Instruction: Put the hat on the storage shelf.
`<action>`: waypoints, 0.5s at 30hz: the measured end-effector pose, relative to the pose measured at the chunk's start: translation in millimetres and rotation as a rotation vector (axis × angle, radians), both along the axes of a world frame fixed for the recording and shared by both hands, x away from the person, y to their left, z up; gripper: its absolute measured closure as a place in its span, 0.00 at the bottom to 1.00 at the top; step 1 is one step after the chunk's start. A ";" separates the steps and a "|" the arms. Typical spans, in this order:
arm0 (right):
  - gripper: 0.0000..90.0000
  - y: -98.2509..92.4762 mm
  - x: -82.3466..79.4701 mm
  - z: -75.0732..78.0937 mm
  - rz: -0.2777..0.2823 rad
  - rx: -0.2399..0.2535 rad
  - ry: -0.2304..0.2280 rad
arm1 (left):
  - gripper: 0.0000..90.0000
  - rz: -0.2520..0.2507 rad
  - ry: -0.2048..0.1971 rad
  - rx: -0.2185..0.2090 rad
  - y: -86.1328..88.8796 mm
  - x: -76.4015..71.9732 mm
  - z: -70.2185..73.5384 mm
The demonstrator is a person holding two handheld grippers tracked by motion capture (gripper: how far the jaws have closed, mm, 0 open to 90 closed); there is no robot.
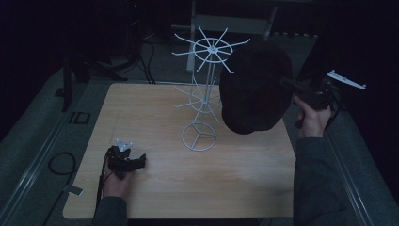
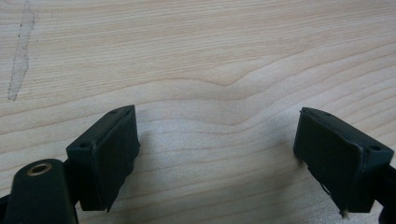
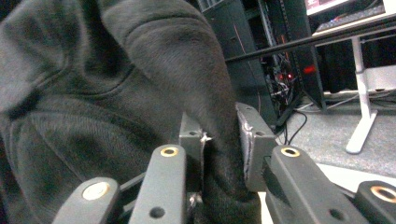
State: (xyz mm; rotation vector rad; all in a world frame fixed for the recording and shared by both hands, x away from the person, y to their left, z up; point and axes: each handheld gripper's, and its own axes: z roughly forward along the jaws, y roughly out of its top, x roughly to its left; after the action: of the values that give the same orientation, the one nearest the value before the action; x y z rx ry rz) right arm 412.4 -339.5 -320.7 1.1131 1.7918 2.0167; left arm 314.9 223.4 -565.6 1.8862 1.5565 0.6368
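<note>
Right claw (image 3: 219, 140): jaws clamped on a fold of the black hat (image 1: 256, 87), held up in the air at the surface's right edge.
Hat: hangs just right of the white wire rack (image 1: 203, 94), covers some of the rack's right-hand prongs in the high view.
Left claw (image 2: 217, 154): jaws wide apart, nothing between them, low over the wooden surface (image 1: 155, 113) near its front-left corner.
Around: cables on the floor behind the surface (image 1: 148, 56), white desk leg in the background (image 3: 364, 116).
</note>
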 end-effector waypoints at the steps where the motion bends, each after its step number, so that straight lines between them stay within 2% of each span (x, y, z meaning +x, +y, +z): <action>1: 0.82 0.9 0.2 -0.5 0.000 -0.004 0.005 | 0.16 0.000 0.000 0.000 0.0 0.0 0.0; 4: 0.79 4.6 0.6 -1.7 -0.004 -0.031 0.001 | 0.16 0.001 0.000 0.000 0.0 0.0 0.0; 12: 0.75 4.1 1.8 -2.7 -0.009 -0.026 0.008 | 0.16 0.001 0.000 0.001 -0.1 0.0 -0.1; 15: 0.68 1.9 1.6 -4.8 -0.008 -0.015 0.005 | 0.16 0.000 0.000 0.002 0.0 0.0 0.0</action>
State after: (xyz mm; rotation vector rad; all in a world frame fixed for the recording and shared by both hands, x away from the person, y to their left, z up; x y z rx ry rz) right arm 414.0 -337.6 -325.5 1.1202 1.7993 1.9943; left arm 314.9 223.4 -565.6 1.8876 1.5564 0.6381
